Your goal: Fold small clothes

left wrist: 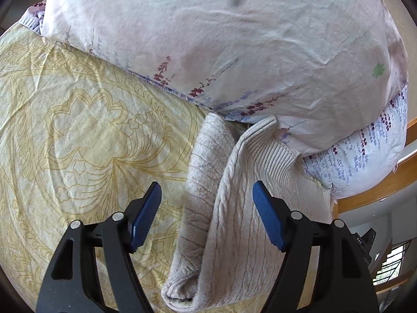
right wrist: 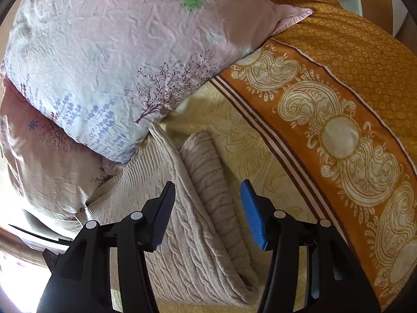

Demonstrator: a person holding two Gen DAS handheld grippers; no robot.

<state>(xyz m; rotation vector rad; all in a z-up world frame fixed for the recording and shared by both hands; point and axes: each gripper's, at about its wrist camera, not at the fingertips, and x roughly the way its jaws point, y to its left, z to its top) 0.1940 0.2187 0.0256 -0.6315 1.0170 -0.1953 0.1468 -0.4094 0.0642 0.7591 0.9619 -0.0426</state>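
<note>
I'm hovering both grippers, left gripper [left wrist: 207,200] and right gripper [right wrist: 208,199], jaws wide and gripping nothing, directly above the folded, cable-knit beige sweater [left wrist: 234,208] lying beneath them.

Both wrist views close above sweater [left wrist: 234,208]

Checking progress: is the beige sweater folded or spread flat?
Folded: the beige sweater lies doubled in a narrow strip, one layer rolled over.

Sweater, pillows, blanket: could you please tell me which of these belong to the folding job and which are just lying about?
Job:
- sweater, beige knit, partly folded
- left gripper, open over it
- right gripper, open over it

Lying about:
- pillows, stacked, touching the sweater's hem
- blanket, orange paisley
- sheet, yellow
</note>
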